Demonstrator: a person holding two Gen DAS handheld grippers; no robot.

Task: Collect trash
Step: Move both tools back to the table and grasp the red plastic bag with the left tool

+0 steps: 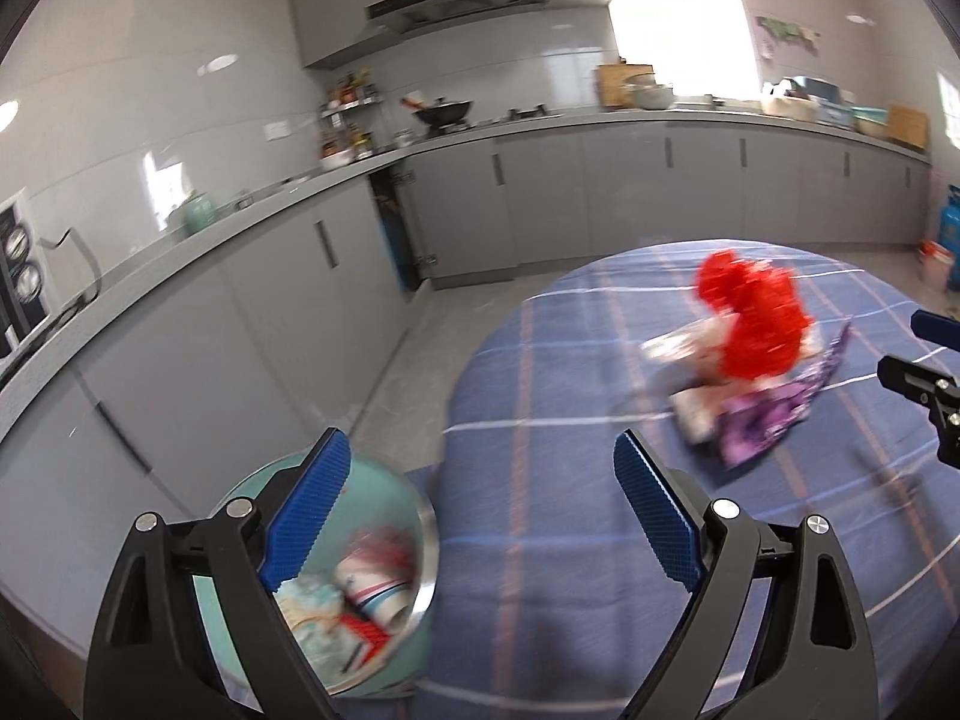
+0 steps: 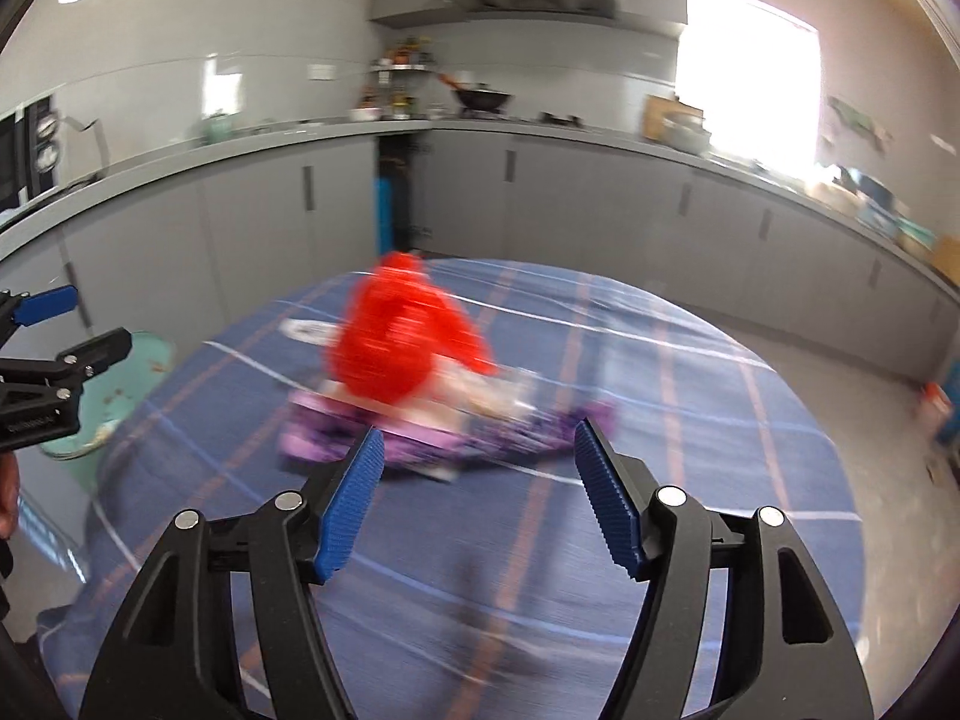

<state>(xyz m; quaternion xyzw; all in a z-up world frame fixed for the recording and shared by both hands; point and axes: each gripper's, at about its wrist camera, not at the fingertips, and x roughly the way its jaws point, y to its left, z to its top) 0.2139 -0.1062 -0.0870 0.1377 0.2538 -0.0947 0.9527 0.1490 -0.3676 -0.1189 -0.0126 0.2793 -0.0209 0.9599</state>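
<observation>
Both grippers, left (image 1: 483, 468) and right (image 2: 474, 462), are gaping wide, gripping nothing. Red mesh bag (image 2: 402, 336) is lying on wrappers (image 2: 432, 438); teal bin (image 1: 414, 546) is sitting beside the table (image 1: 540, 540).

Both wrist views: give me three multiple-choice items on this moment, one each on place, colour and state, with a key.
1. Where is the teal round trash bin?
A. on the table
B. beside the table edge
C. on the counter

2. What colour is the crumpled mesh bag?
A. red
B. green
C. yellow

3. How is the right gripper?
A. shut on a wrapper
B. open, empty
C. out of view

Key: B, the bin sits off the blue checked tablecloth; A, bright red in both views; B, fingers apart with cloth between.
</observation>
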